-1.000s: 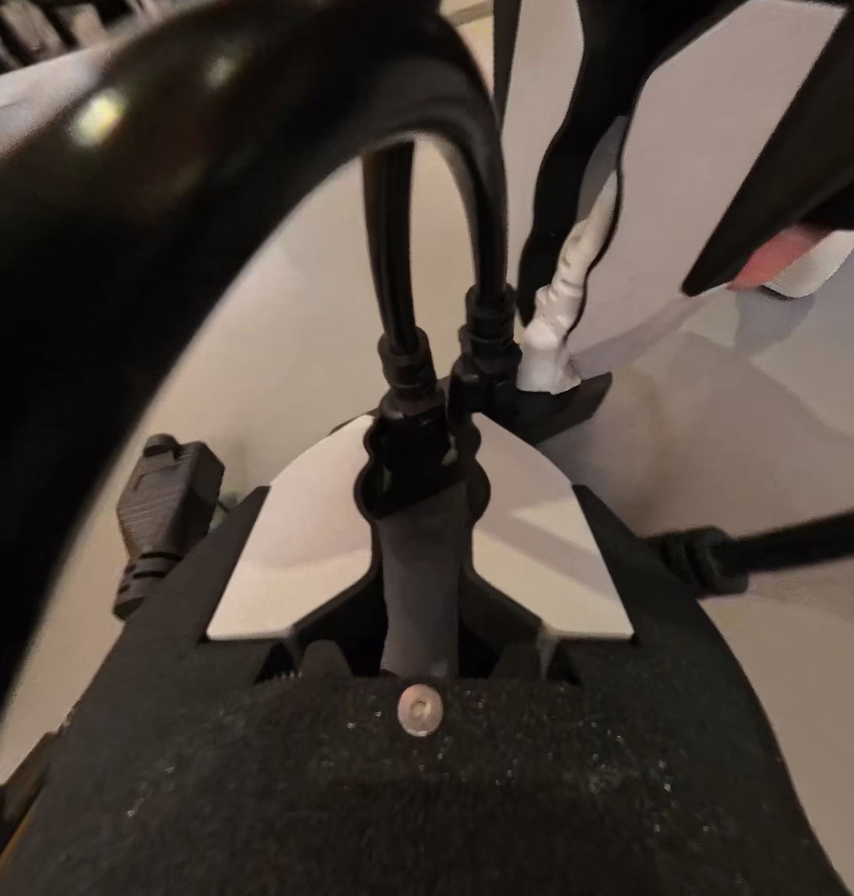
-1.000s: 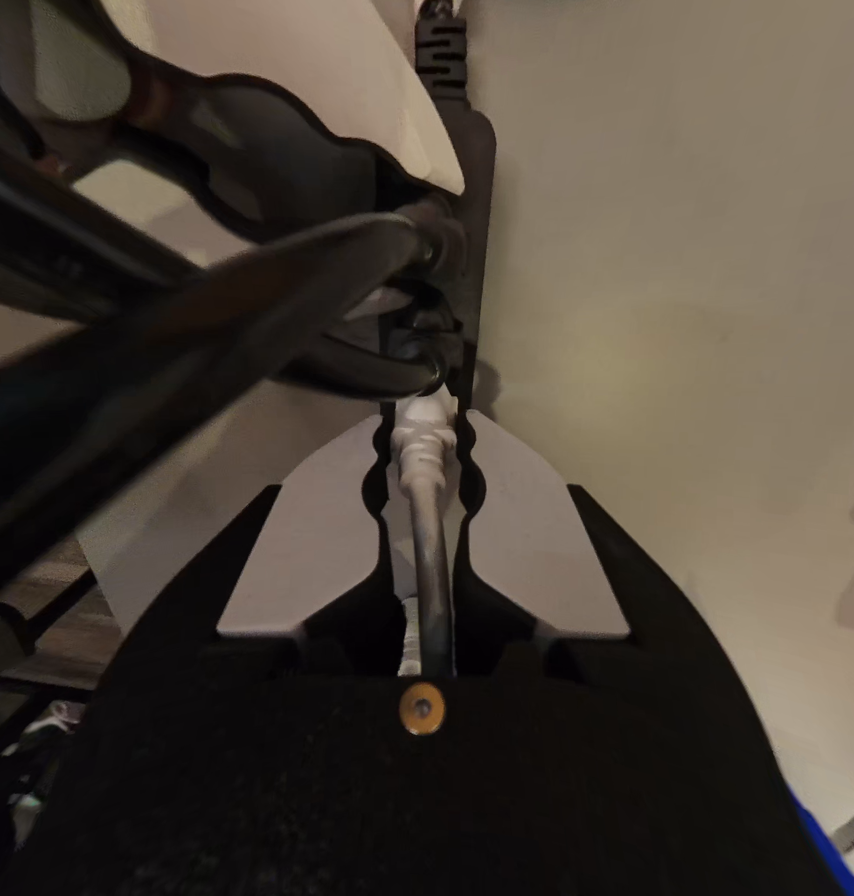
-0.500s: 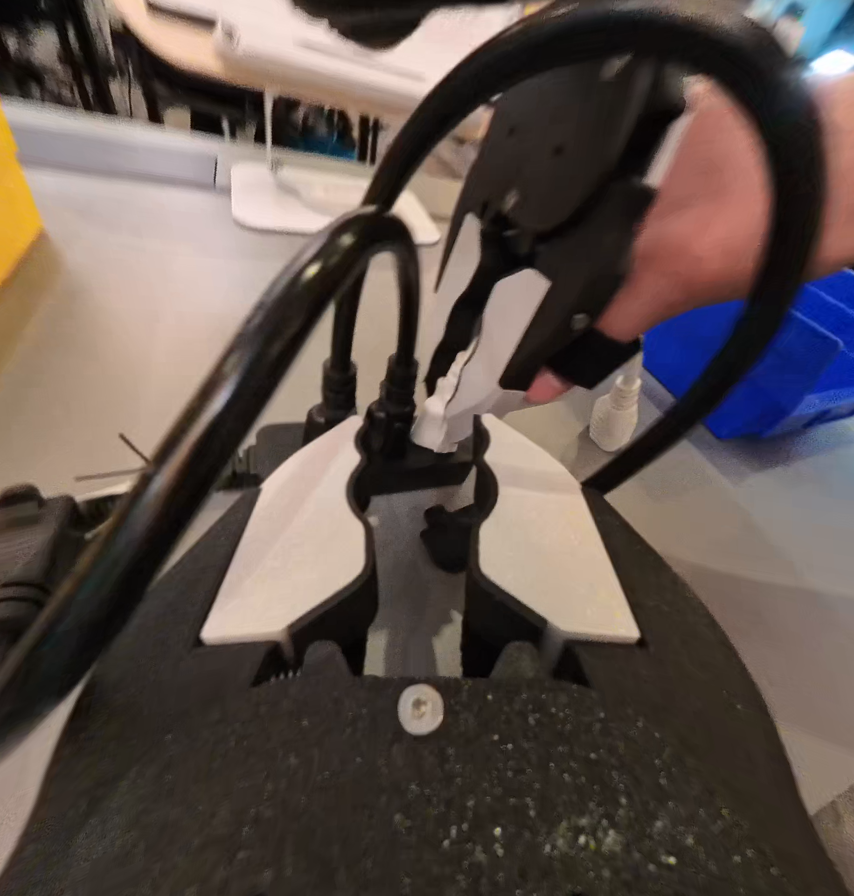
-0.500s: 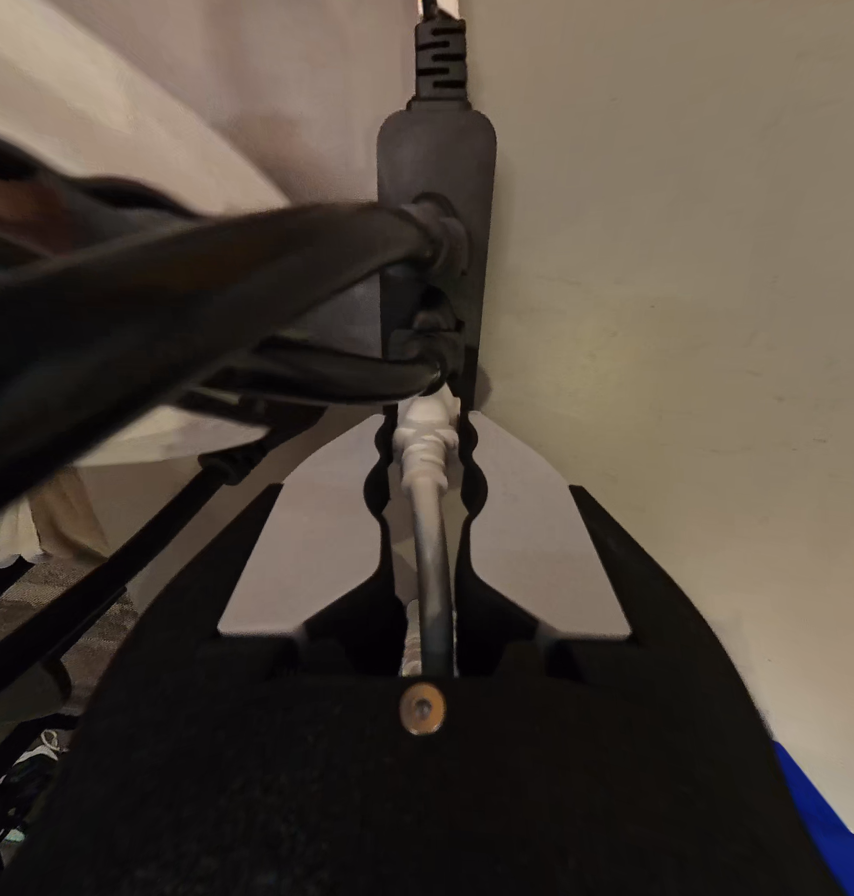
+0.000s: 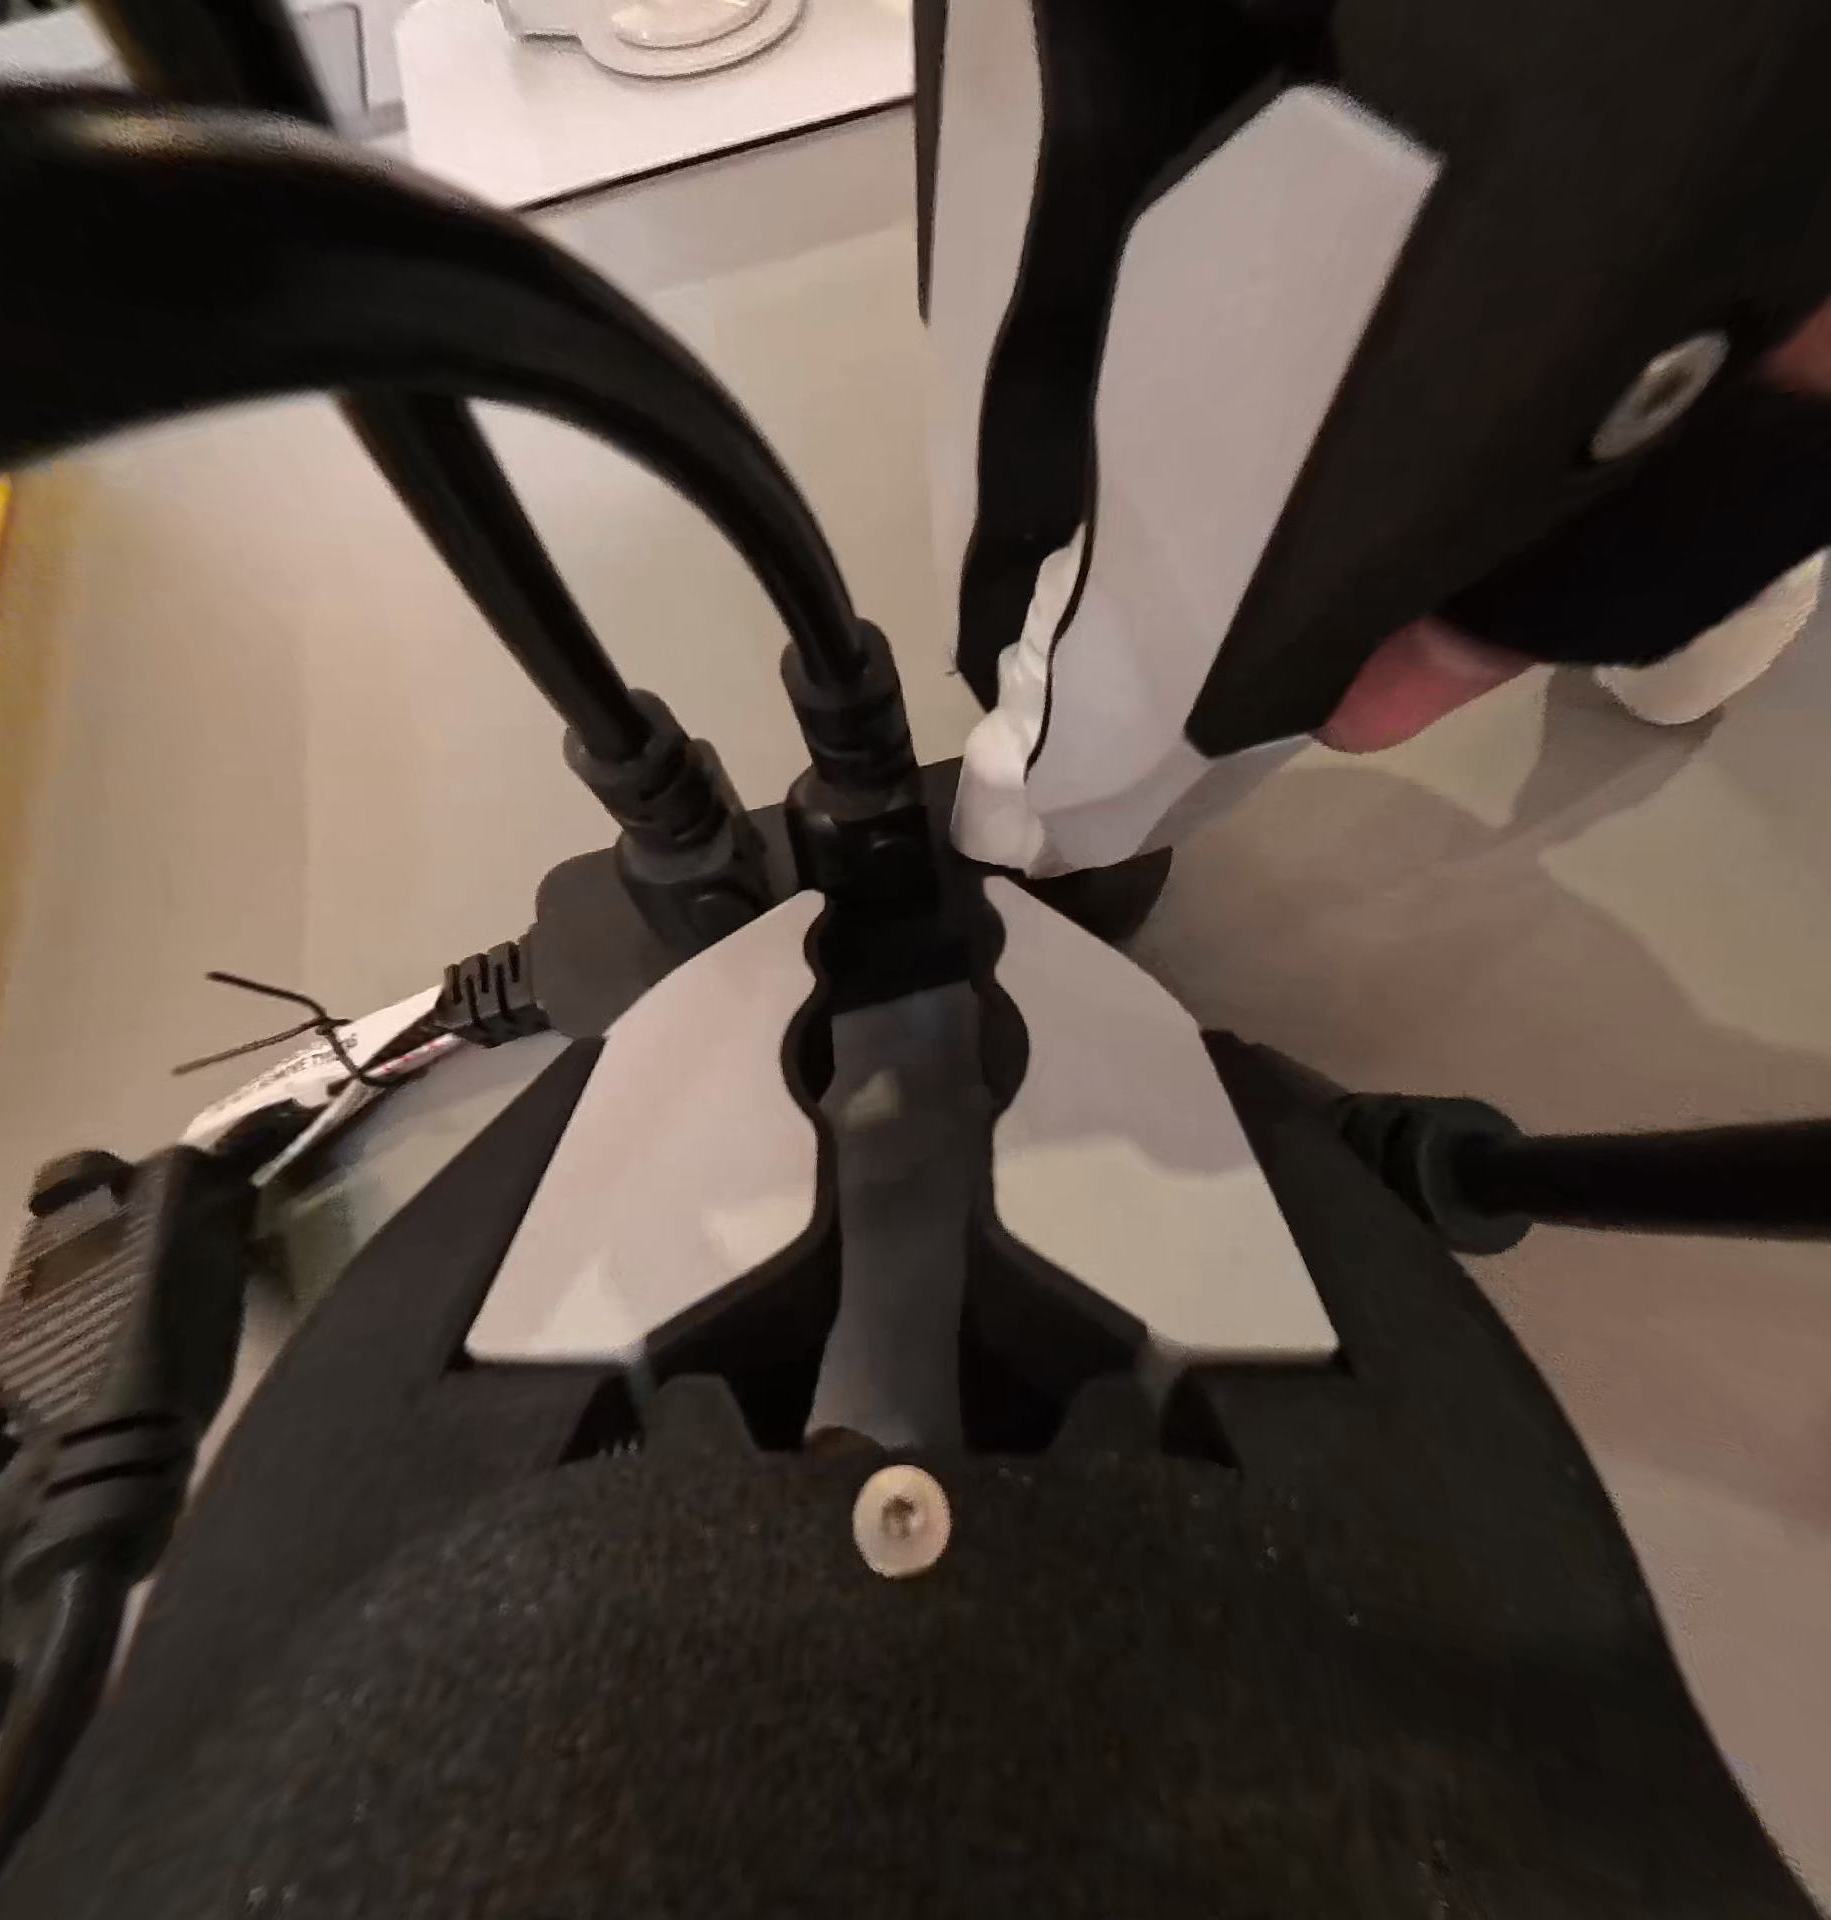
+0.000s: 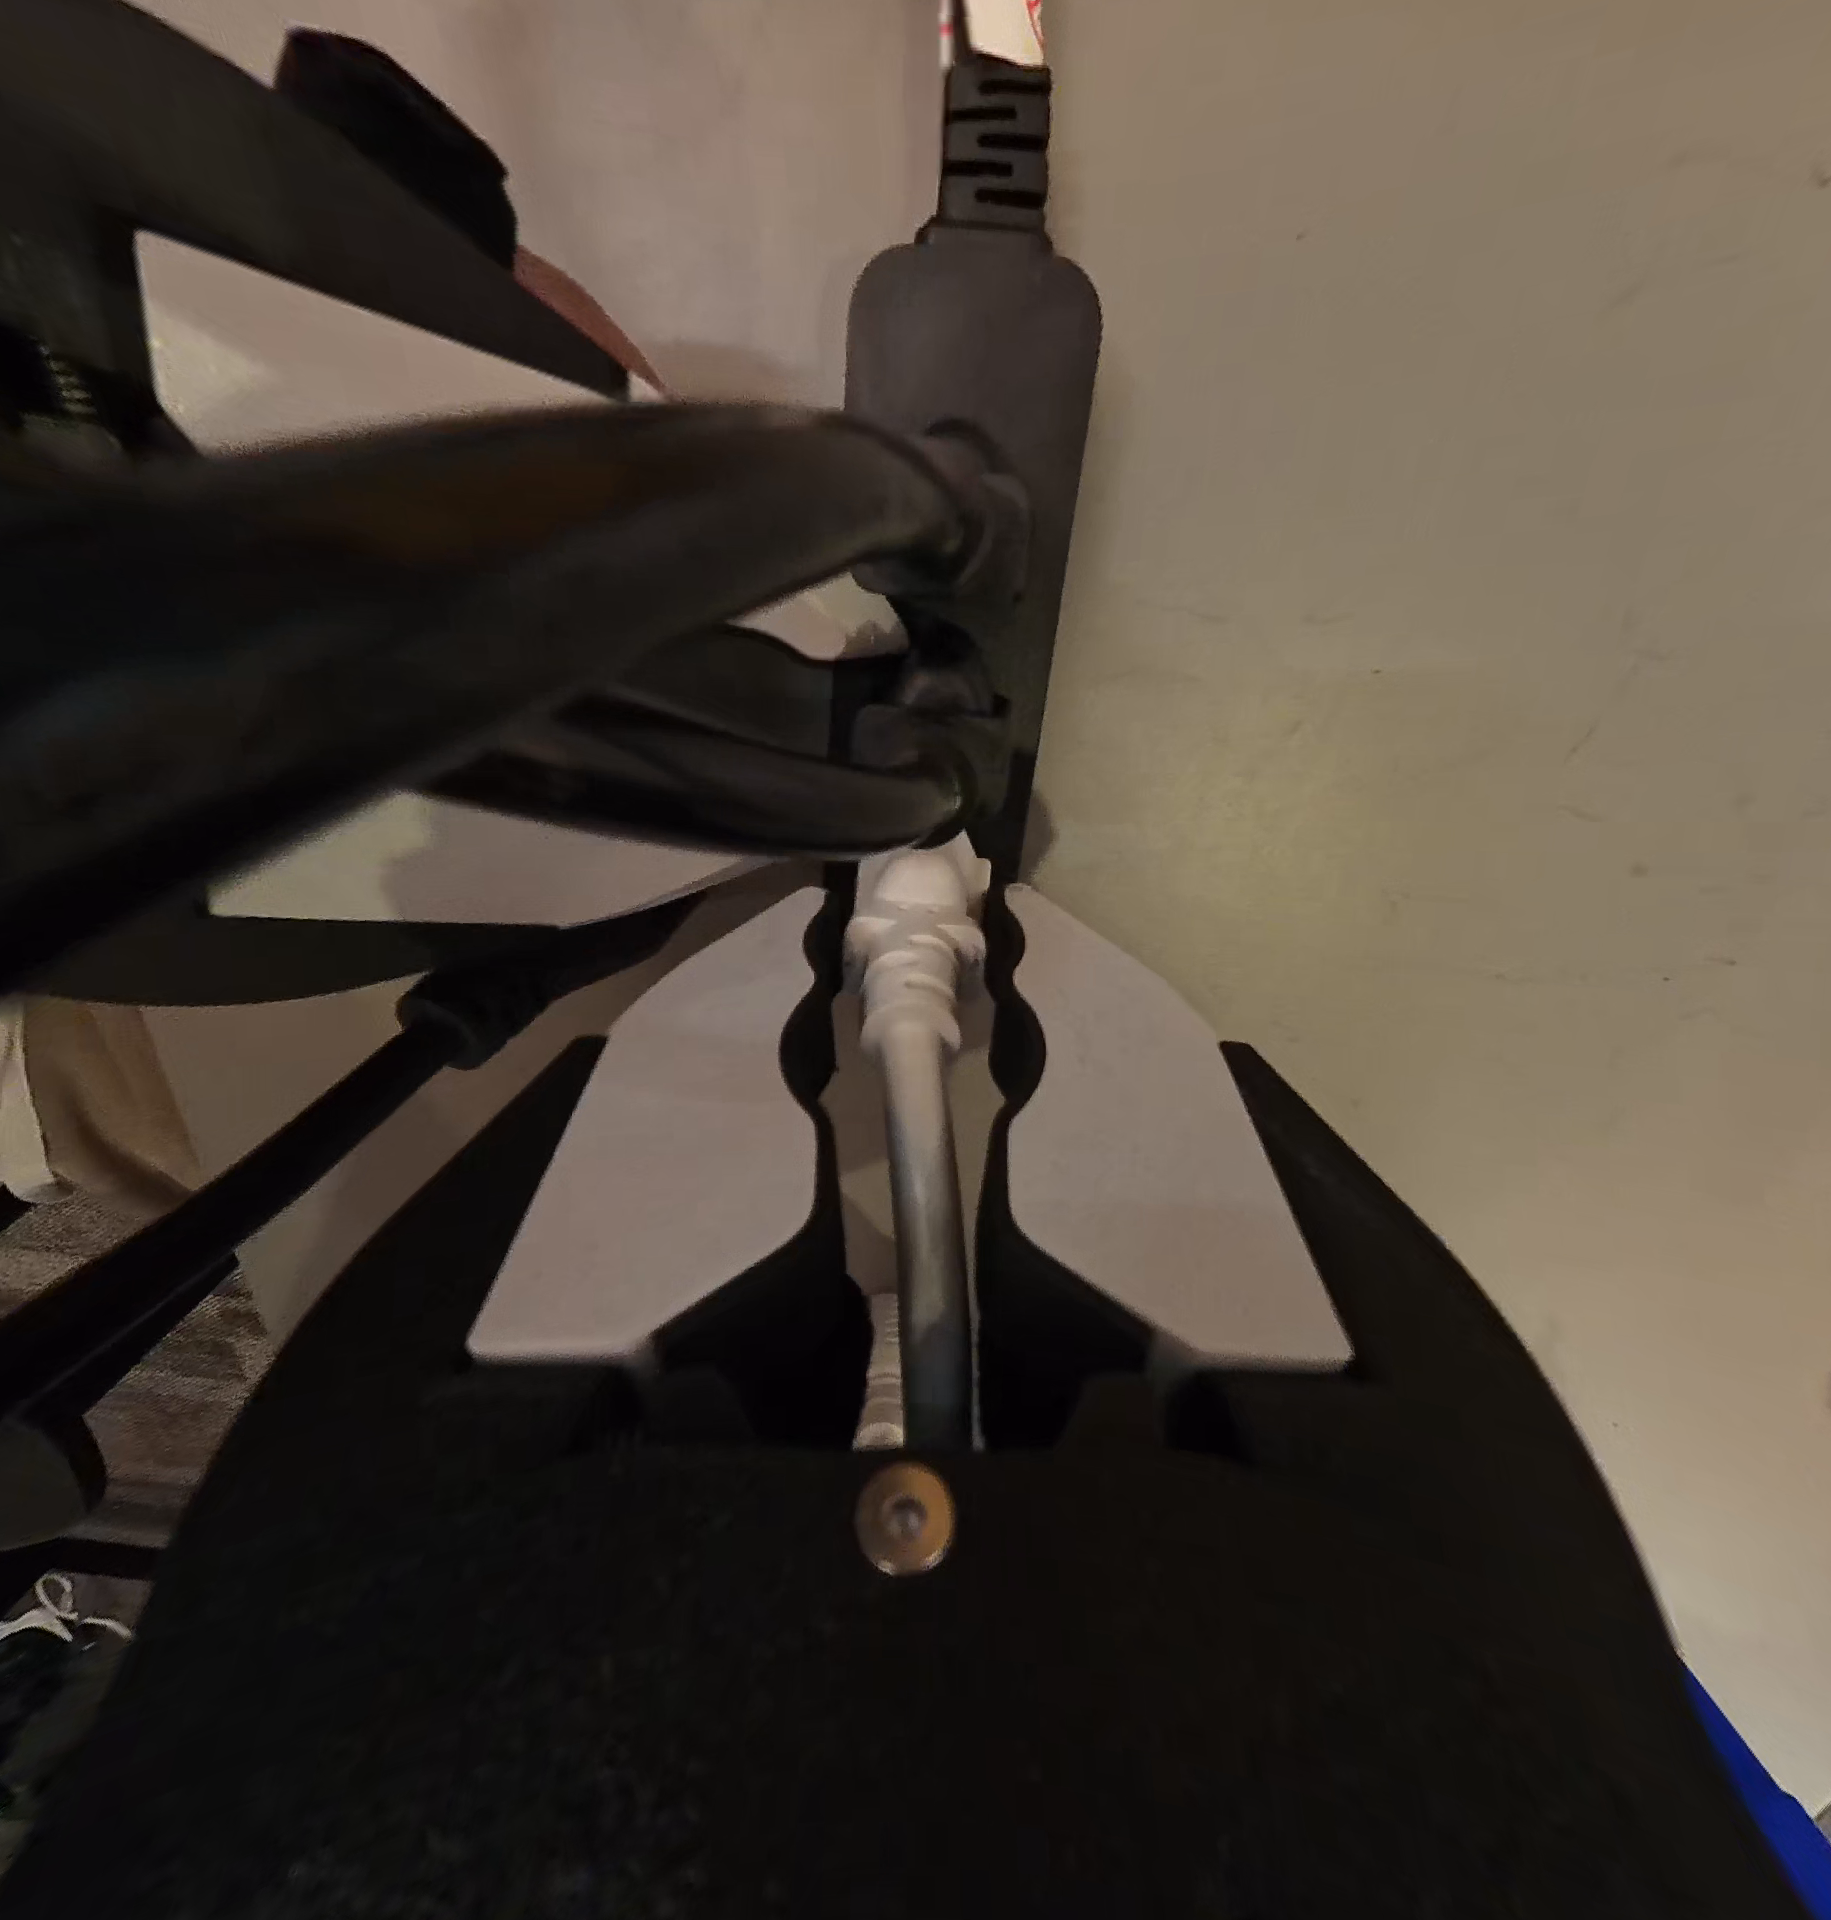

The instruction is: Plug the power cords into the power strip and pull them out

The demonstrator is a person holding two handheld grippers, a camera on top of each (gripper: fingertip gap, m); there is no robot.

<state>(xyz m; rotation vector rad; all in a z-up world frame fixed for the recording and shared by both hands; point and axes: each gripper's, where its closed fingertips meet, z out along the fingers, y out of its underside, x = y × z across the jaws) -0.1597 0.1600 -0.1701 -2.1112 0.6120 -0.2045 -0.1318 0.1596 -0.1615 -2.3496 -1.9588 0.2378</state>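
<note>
Swinging back down over the power strip, left gripper hangs open, empty; right gripper still pinches the white plug, apparently seated; pulling out looks next.

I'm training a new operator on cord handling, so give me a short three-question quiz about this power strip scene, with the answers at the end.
1. True or false: the white plug at the end of the power strip is free, with no fingers on it.
2. How many black plugs sit in the strip? A one, B two, C four.
3. Which gripper holds the white plug?
Key: 1 false; 2 B; 3 the right gripper.
</note>
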